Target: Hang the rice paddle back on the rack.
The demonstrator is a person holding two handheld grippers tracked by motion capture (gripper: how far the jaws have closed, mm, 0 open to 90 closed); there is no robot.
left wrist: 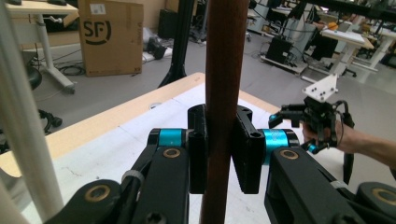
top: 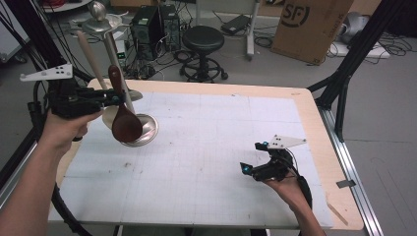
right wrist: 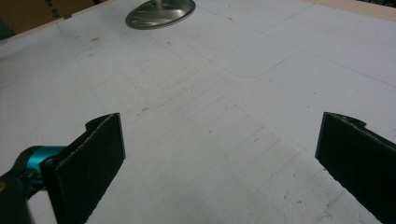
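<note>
"SF" is printed on the brown cardboard box [left wrist: 110, 36].

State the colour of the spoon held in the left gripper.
Dark reddish-brown spoon, seen best in the high view.

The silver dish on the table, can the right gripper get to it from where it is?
Probably yes. The right gripper hovers with jaws wide open and nothing in them, and bare white table lies between it and the silver dish. The brown spoon in the left gripper hangs by the dish and might crowd it.
</note>
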